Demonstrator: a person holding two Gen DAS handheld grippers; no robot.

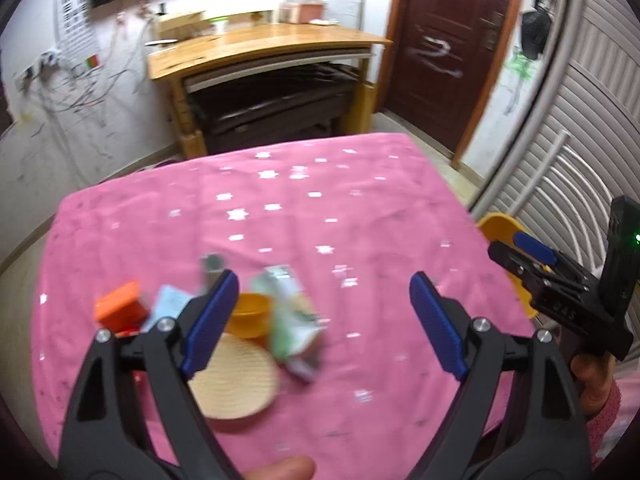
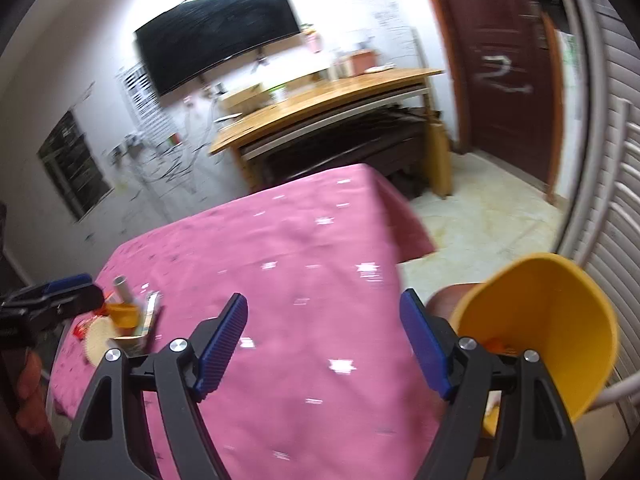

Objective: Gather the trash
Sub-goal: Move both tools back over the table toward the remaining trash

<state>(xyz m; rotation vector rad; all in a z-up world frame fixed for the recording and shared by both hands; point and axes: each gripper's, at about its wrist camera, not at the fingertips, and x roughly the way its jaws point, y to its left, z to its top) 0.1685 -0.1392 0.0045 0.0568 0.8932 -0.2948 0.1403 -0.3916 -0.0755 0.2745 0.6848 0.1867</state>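
The left gripper hangs over the near edge of a table, its blue pads spread wide with nothing between them. The right gripper is just as wide apart and empty, over the table's right side. The table wears a pink cloth with white stars, a little rumpled. The trash lies in a loose heap on the cloth under the left gripper's left finger: a round woven paper plate, a small orange cup, a crumpled green and white wrapper, an orange box and a pale blue scrap, blurred and partly overlapping. Off the table's right edge stands a yellow bin with something orange at its bottom. Beyond the table is pale tiled floor, then a wooden desk against a white wall with tangled cables, a dark screen mounted above it, and a dark red door at right
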